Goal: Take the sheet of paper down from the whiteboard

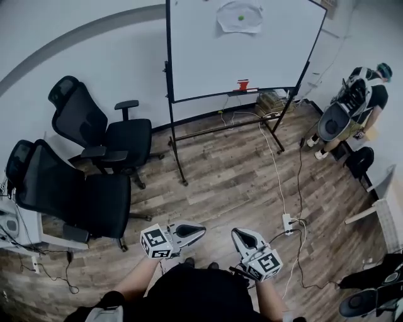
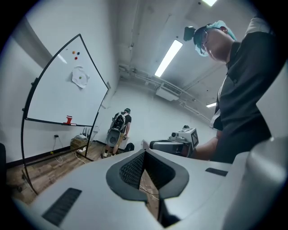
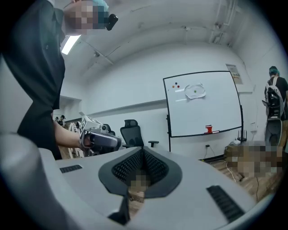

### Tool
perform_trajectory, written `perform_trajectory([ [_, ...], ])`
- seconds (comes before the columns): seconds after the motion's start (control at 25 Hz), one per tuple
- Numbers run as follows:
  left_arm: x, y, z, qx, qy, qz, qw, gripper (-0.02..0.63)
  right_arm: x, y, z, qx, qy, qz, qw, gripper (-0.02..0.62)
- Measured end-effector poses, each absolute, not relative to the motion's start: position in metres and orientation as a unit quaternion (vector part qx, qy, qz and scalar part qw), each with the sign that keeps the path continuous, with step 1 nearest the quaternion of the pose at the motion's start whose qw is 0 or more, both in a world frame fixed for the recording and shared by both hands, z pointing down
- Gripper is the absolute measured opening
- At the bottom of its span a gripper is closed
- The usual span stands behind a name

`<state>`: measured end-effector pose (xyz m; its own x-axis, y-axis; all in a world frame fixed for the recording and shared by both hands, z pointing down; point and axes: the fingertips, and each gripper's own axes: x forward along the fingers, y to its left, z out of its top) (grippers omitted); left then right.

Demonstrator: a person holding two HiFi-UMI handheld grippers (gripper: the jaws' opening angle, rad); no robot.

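We are seeing a whiteboard (image 1: 252, 60) with a smooth, glossy white face in a dark metal frame, and the sheet of paper (image 1: 240, 17) on it is looking matt and crinkled. The floor (image 1: 227, 182) is showing matt, grainy wood planks, and the chairs (image 1: 123, 137) are showing matt black upholstery. The left gripper (image 2: 144, 155) and right gripper (image 3: 142, 152) are showing smooth matt grey plastic, their jaws lined with black ribbed pads.
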<state>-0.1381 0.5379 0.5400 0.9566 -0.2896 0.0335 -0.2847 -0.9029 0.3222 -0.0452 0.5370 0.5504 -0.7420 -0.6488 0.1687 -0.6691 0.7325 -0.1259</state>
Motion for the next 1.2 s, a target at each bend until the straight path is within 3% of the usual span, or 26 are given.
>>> perform_trajectory([
  [0.44,-0.148,0.535,0.569,0.979,-0.107,-0.019,0.175,0.011,-0.080,0.561,0.600,0.360,-0.919,0.110,0.118,0.023],
  [0.92,-0.144,0.485,0.577,0.971,-0.149,0.018,0.186,0.011,-0.056,0.469,0.604,0.368,-0.921,0.100,0.077,0.023],
  [1.2,-0.069,0.408,0.574,0.972,-0.136,0.038,0.186,0.011,0.011,0.382,0.589,0.367,-0.927,0.080,0.022,0.023],
])
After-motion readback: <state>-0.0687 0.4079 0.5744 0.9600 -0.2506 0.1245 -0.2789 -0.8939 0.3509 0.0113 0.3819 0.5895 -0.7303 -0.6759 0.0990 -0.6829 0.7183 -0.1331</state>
